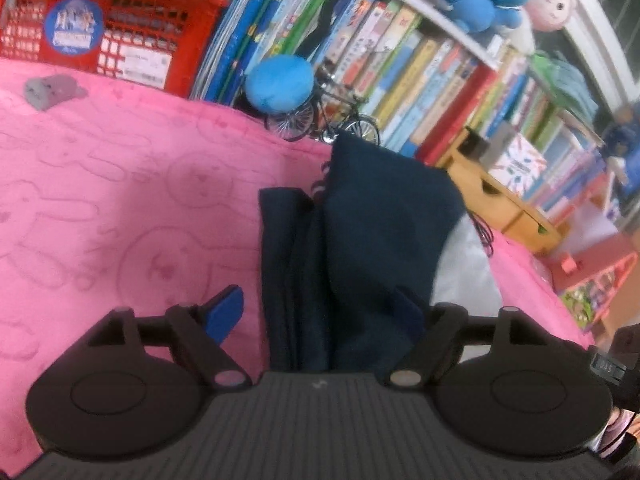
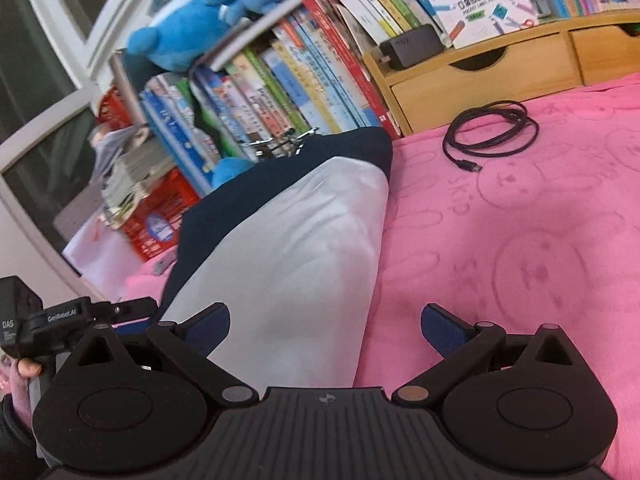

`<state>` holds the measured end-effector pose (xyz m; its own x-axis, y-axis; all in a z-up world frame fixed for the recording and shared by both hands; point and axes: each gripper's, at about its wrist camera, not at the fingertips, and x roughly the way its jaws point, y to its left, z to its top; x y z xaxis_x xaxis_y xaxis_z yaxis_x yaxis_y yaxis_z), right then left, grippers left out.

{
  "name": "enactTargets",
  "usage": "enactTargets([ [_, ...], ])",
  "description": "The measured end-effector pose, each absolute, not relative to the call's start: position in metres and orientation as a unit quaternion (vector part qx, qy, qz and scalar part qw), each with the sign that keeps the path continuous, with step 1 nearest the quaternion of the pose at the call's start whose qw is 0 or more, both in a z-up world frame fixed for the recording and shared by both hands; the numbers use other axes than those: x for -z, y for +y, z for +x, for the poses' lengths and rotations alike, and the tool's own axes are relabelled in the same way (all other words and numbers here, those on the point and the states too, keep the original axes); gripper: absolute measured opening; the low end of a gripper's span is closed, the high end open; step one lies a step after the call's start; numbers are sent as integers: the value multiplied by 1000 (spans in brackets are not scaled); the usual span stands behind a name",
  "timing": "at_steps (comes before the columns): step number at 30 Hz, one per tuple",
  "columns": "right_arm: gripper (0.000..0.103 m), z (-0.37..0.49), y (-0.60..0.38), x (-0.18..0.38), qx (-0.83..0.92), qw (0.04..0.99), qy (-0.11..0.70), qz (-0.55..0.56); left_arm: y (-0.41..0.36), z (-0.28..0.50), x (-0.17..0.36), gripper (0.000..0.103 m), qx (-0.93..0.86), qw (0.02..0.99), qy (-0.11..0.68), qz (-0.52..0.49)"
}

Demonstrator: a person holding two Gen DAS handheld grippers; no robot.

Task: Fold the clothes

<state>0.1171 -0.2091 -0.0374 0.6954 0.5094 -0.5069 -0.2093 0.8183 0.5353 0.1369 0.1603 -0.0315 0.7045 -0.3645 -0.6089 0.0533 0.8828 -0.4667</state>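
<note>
both grippers tilt down over the pink blanket (image 1: 120, 184). the left gripper (image 1: 320, 312) stands wide open, the navy garment (image 1: 360, 216) lying between its fingers, not pinched. the right gripper (image 2: 326, 326) is wide open too, holding nothing, over the garment's grey part (image 2: 304, 240). books (image 2: 280, 92) line the back; a cable (image 2: 492, 132) lies right.

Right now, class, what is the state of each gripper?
Left gripper: open, with the folded navy garment lying between its fingers, not gripped.
Right gripper: open, holding nothing, above the garment's pale grey part.
</note>
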Motion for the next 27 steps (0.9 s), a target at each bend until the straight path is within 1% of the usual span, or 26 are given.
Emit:
enactTargets([
  [2,103,133,-205,43,-202,891,341,222,160,149,39,96,126,891,376,-219],
  [3,103,138,-202,44,-205,893,338,217,159,153,43,97,134,892,373,-218],
  [4,103,142,-199,46,-208,894,334,211,157,156,44,95,140,896,367,-209],
  [5,93,146,-195,47,-211,896,331,206,155,157,44,72,146,897,364,-204],
  [6,68,149,-192,48,-213,897,331,203,153,157,43,61,156,896,363,-205],
  [7,60,150,-188,46,-212,895,334,204,150,156,42,45,165,894,362,-206],
  [9,46,151,-184,42,-211,893,338,209,146,154,38,36,181,893,357,-205],
  [10,41,149,-187,35,-212,892,334,218,145,150,32,31,188,895,351,-200],
  [11,36,147,-191,28,-214,890,331,229,144,145,28,28,199,895,346,-200],
  [13,35,138,-198,11,-221,892,324,226,143,135,21,28,231,889,337,-207],
  [15,36,128,-202,-3,-222,899,319,203,141,131,24,30,229,891,343,-190],
  [16,38,127,-202,-3,-211,904,325,181,139,130,29,35,212,896,349,-174],
  [17,43,126,-201,-2,-201,908,331,158,137,129,34,45,195,901,354,-159],
  [18,46,125,-198,0,-185,914,338,129,136,125,36,53,179,908,350,-143],
  [19,47,125,-193,4,-157,920,347,87,137,119,37,60,166,918,338,-127],
  [20,54,122,-188,7,-136,926,347,50,138,112,35,63,153,927,324,-108],
  [21,57,116,-184,6,-128,933,335,24,139,106,33,64,138,936,312,-87],
  [22,58,110,-180,2,-121,939,321,0,139,102,31,64,122,943,301,-66],
  [24,67,98,-166,-7,-110,949,292,-48,140,94,28,62,87,954,284,-27],
  [25,69,92,-156,-11,-113,953,273,-72,142,94,28,62,66,957,282,-11],
  [26,74,87,-146,-14,-116,955,257,-96,145,93,28,62,57,958,281,-10],
  [27,75,84,-134,-15,-121,954,245,-120,150,91,28,62,58,958,280,-20],
])
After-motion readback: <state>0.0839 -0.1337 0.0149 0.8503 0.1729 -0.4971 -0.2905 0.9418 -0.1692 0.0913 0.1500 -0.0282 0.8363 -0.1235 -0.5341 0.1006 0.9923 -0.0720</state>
